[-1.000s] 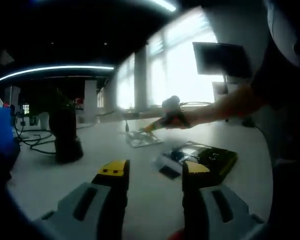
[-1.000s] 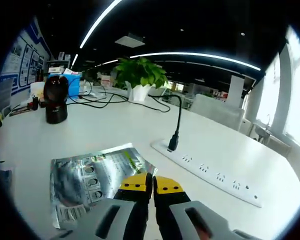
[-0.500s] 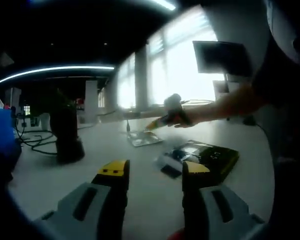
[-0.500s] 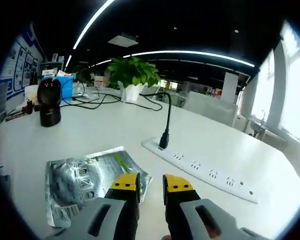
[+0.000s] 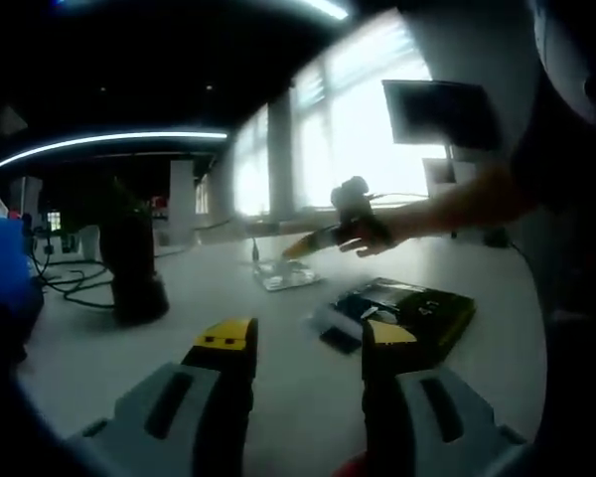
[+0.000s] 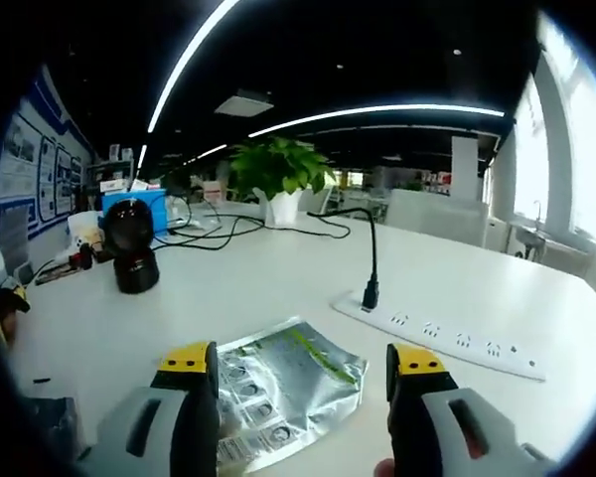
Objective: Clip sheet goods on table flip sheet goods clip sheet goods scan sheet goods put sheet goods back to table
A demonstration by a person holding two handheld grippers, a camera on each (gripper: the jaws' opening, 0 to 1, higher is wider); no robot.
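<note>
Right claw (image 6: 303, 363) jaws wide apart above silver foil pouch (image 6: 278, 388) on white desk (image 6: 278, 288), barcode scanner (image 6: 134, 258) at 10 o'clock, left claw (image 5: 303, 338) open, empty.

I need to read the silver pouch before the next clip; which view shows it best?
The right gripper view: the silver pouch lies flat on the table, close and well lit, between the open jaws of the right hand-held gripper. In the left gripper view it is small, distant and backlit.

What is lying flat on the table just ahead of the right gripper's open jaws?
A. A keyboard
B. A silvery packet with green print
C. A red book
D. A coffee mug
B: in the right gripper view, a silvery packet with green print lies flat on the white table ahead of the open right gripper.
</note>
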